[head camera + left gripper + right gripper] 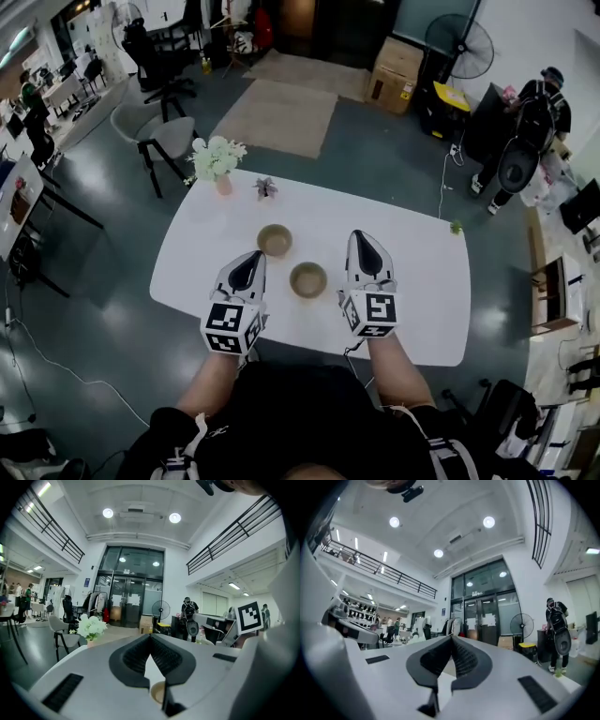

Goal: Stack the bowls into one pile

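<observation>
Two tan bowls stand apart on the white table: one further back, one nearer. My left gripper hovers just left of the nearer bowl, and my right gripper hovers to that bowl's right. In the left gripper view the jaws of the left gripper meet at their tips with nothing between them, and a bowl's rim shows below them. The right gripper points level at the room, its jaws shut and empty.
A vase of white flowers and a small plant stand at the table's far left edge, a small green item at its far right. Chairs, a fan, a cardboard box and a person surround the table.
</observation>
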A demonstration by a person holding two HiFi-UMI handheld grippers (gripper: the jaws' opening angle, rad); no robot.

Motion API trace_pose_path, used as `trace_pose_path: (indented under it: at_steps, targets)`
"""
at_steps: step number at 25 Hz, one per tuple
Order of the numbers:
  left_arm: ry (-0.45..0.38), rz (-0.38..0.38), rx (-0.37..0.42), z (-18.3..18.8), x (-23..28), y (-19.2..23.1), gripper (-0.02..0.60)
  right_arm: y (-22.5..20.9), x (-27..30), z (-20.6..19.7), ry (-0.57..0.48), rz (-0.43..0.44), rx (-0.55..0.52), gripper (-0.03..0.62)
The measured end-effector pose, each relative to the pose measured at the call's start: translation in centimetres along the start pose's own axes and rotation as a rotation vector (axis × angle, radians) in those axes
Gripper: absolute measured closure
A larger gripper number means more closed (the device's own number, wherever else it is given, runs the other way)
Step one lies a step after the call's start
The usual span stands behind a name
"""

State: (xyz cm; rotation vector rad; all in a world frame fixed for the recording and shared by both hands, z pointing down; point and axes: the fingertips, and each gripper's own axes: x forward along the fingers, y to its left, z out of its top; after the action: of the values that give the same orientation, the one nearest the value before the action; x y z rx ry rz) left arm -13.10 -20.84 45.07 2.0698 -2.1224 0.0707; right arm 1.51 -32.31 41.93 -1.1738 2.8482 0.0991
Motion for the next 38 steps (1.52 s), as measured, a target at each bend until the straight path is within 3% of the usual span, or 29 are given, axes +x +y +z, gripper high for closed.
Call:
trace_pose_path:
  at_steps: [3, 10, 18, 22, 31, 38]
  targets:
    - [-0.012, -0.037, 0.007, 0.6, 0.9, -1.2, 0.568, -1.0, -1.3, 1.2, -0.033, -0.039, -0.008, 0.577]
    - [-0.017, -0.089, 0.012, 0.8, 2.5, -3.1, 0.568, -2.9, -2.4, -0.2, 0.002, -0.089, 0.019, 0.577]
    - [-0.013, -0.1, 0.031, 0.6, 3.8, -4.4, 0.568, -4.3, -3.0, -1.1, 0.025, -0.101, 0.031, 0.577]
    - [-0.004, -0.102, 0.093, 0.6, 4.8, -7.8, 0.568, -6.7, -4.2, -1.8, 0.037, -0.086, 0.052, 0.577]
    - [0.047, -0.157, 0.103, -2.0, 7.8, -17.5, 0.568, -13.0, -7.3, -2.8, 0.043, -0.047, 0.047, 0.577]
    - [0.048, -0.204, 0.118, -1.1, 9.1, -16.7, 0.568, -13.5, -6.0, -3.3, 0.055, -0.091, 0.069, 0.578]
